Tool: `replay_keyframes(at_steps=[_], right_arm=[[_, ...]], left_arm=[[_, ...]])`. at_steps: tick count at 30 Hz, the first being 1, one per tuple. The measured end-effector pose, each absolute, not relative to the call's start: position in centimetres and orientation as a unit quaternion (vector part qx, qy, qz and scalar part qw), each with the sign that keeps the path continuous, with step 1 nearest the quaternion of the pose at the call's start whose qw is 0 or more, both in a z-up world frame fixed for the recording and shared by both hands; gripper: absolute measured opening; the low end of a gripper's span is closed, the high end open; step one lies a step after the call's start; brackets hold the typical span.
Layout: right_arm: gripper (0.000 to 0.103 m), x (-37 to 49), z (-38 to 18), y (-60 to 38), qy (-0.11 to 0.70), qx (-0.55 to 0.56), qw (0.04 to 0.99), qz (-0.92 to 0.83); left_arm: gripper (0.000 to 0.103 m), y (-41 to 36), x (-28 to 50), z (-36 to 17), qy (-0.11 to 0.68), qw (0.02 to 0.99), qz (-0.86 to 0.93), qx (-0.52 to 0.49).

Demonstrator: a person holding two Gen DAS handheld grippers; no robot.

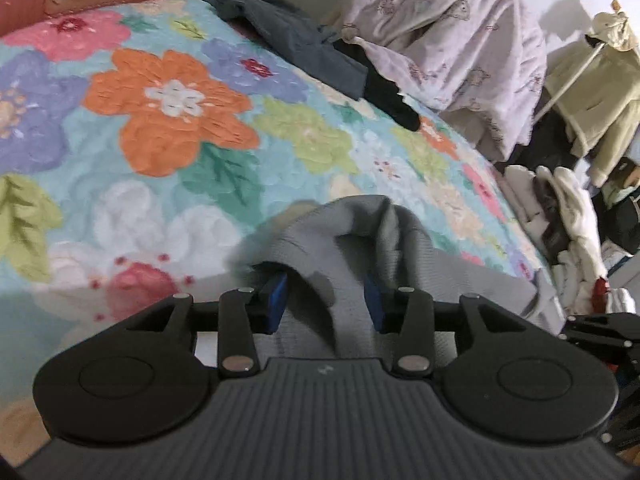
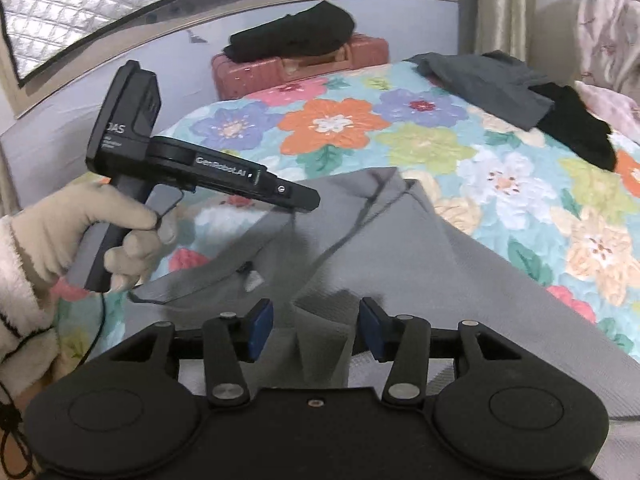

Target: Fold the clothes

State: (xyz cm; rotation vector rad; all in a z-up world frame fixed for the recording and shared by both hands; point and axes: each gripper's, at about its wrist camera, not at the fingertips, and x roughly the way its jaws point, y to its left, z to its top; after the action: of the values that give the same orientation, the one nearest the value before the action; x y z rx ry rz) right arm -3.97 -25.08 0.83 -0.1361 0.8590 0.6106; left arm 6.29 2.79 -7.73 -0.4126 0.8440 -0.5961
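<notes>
The grey garment is lying on the bed, on the flowered quilt, at the near edge, with some folds standing up in it.

The left gripper is pointing down at this garment. Its 2 blue fingers are standing apart, and a raised fold of the grey cloth is sitting in the gap between them; the pads are not pressing on it. In the right wrist view, a hand in a light glove is holding this gripper by its handle, with the nose just over the cloth.

The right gripper is also hanging above the garment. Its 2 fingers are spread, with a narrow grey fold between them, and they are not pinching it.

Farther back on the quilt a dark grey cloth and a black cloth are lying, touching each other. Behind the bed a red suitcase is carrying a black bundle.
</notes>
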Motion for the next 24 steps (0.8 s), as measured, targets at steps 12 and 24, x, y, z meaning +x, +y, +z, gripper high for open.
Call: replay_keyframes(at_steps=[12,24], right_arm=[[0.002,-4.0,-2.1,-28.8,0.403,0.016,0.870,0.283],[0.003,-8.1,-1.8,-26.6,0.403,0.041,0.823,0.399]], left_arm=[[0.002,-0.2,3.9,-4.9,0.309,0.927,-0.209,-0.032],[0.027,4.0,5.2,-5.4,0.380,0.891,-0.191,-0.161]])
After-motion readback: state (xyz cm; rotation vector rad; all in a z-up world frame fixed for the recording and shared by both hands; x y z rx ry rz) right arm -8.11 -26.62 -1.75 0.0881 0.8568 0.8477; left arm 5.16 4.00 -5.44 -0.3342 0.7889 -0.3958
